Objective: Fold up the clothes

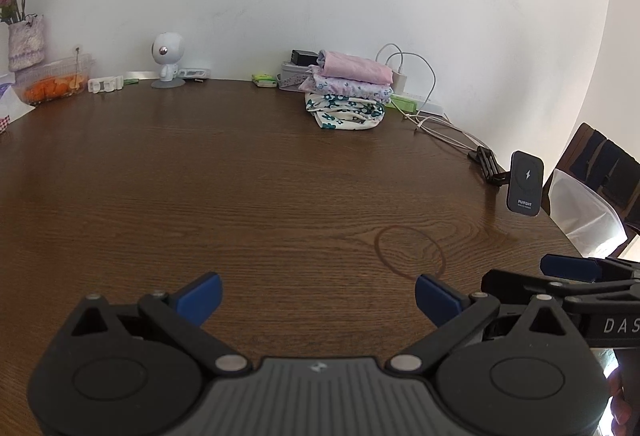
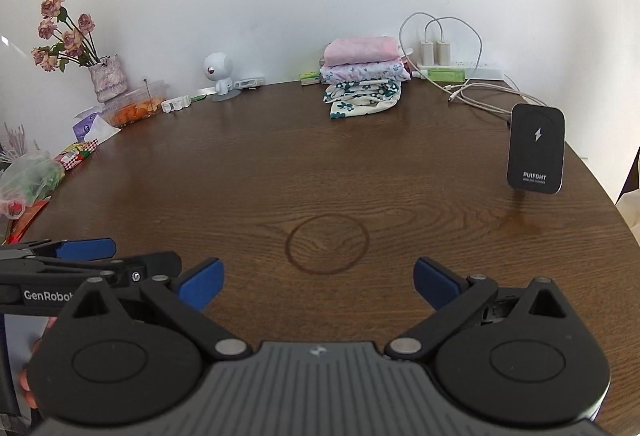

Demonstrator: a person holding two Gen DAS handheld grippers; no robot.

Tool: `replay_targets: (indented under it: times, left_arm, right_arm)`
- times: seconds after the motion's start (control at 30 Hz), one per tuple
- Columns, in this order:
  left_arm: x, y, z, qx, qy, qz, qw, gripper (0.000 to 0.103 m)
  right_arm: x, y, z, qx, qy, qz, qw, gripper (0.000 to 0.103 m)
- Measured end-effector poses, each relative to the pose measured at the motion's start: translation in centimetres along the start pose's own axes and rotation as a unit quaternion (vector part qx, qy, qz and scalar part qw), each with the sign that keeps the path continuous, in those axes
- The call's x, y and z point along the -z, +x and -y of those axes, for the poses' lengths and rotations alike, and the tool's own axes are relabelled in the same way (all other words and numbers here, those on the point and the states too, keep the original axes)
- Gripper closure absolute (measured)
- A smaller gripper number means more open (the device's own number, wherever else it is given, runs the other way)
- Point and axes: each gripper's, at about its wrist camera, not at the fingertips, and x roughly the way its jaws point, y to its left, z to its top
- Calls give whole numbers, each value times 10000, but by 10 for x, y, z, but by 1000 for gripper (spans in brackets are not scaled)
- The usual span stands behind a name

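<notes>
- Left wrist view: the left gripper (image 1: 318, 302) hangs low over the dark wooden table (image 1: 240, 196), its blue-padded fingers (image 1: 202, 296) spread wide apart with nothing between them.
- The right gripper (image 1: 568, 268) comes in from the right edge just beside it; only one blue pad shows here, so its spread cannot be read from this view.
- The folded clothes (image 1: 348, 90) sit at the far edge of the table near the wall, a stack of three: pink on top, a small-flowered piece in the middle, a white piece with dark green flowers at the bottom.
- The stack's long axis runs left to right along the wall, and the bottom piece sags forward toward the camera.
- A black wireless charger (image 1: 526, 183) stands at the right rim, white cables (image 1: 440, 124) trailing behind it, and a white toy robot (image 1: 167, 62) stands far left of the stack.
- Right wrist view: the right gripper (image 2: 318, 282) is also wide open and empty, above a faint ring mark (image 2: 327, 244) on the wood.
- The left gripper (image 2: 86, 249) lies close at the left, seen side-on.
- The clothes (image 2: 362, 78) appear far ahead, a little right of centre, lying crosswise to the fingers, well apart from both grippers.
- A vase of dried roses (image 2: 106, 76) stands at far left.
</notes>
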Motion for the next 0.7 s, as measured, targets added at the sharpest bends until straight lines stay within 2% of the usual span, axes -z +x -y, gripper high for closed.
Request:
replay_targets:
  times: [0.2, 0.43, 0.7]
  left_arm:
    - [18, -11, 0, -13, 14, -119, 9999, 0]
    - [30, -19, 1, -87, 149, -135, 9998, 0]
    - [35, -21, 7, -178, 316, -80, 9993, 0]
  right_arm:
    - [23, -11, -9, 5, -12, -65, 10000, 0]
    - [34, -22, -14, 137, -53, -4, 9999, 0]
    - [42, -22, -13, 105, 42, -22, 9999, 0]
